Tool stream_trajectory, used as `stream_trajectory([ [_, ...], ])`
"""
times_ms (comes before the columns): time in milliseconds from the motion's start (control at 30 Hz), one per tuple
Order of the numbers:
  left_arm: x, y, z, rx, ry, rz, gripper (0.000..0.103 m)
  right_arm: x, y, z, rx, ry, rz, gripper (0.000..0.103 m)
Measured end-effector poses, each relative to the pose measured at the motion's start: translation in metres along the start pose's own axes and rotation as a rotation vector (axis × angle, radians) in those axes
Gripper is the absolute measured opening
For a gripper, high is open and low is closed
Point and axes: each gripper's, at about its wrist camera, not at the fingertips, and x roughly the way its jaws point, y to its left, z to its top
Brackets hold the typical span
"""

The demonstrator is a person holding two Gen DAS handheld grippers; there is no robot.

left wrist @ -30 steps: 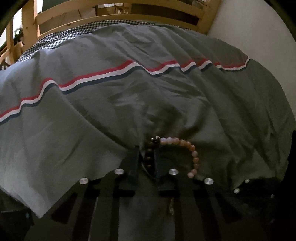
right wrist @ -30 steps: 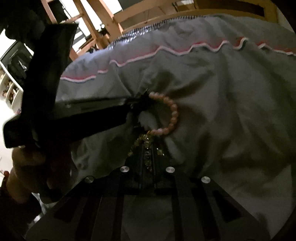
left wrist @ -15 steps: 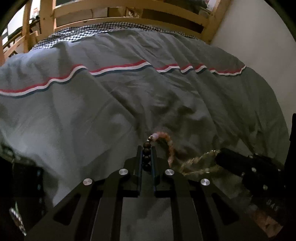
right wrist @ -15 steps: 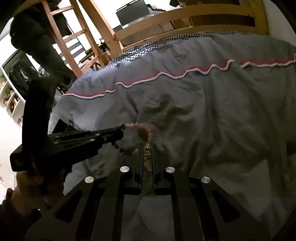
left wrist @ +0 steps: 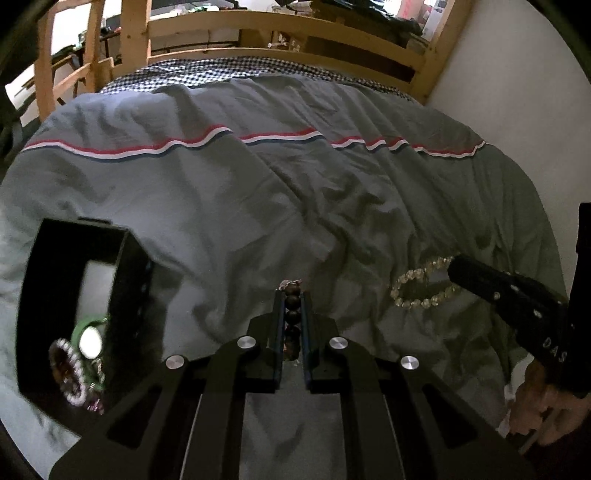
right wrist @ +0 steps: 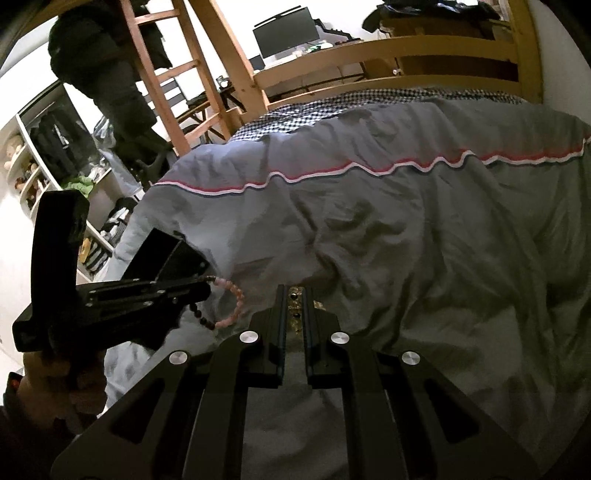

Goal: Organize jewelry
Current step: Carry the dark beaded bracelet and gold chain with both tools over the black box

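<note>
While I hold both grippers above the bed, the left gripper (left wrist: 291,295) has its fingers nearly closed, pinching the dark beads of a pink and dark bead bracelet (right wrist: 225,306); from the right wrist view the pink part of that loop hangs free below the tips. My right gripper (right wrist: 295,291) has its fingers closed just as tightly on a pale gold bead bracelet (left wrist: 421,288), whose loop dangles in the air over the grey duvet (left wrist: 295,184), seen from the left wrist view. Just to the left of the left gripper sits an open black jewelry box (left wrist: 129,280) on the duvet, with a green-and-white piece and a string of pale beads already inside. I judge the step in hand to be carrying each bracelet to that box, so I would bring the left one over the opening first, lower it until the loop rests inside, and only then let the fingers part, keeping the two loops well apart so they do not tangle. Compared with a second ago, both bracelets have left the duvet and no longer overlap, the box has come into the left view, and the grippers now stand further apart. Beyond the duvet's red and white stripe lies a checked sheet, then the wooden bed frame (left wrist: 295,33).
</note>
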Motion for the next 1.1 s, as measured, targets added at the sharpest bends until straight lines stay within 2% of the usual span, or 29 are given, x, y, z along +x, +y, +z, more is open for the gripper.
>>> stream_trajectory([
  [500, -0.061, 0.012, -0.019, 0.009, -0.062, 0.031, 0.008, -0.024, 0.056, 0.002, -0.065, -0.010, 0.011, 0.008],
  [1100, -0.107, 0.055, -0.016, -0.068, -0.139, 0.034, 0.008, -0.020, 0.114, 0.020, -0.135, -0.010, 0.068, 0.008],
])
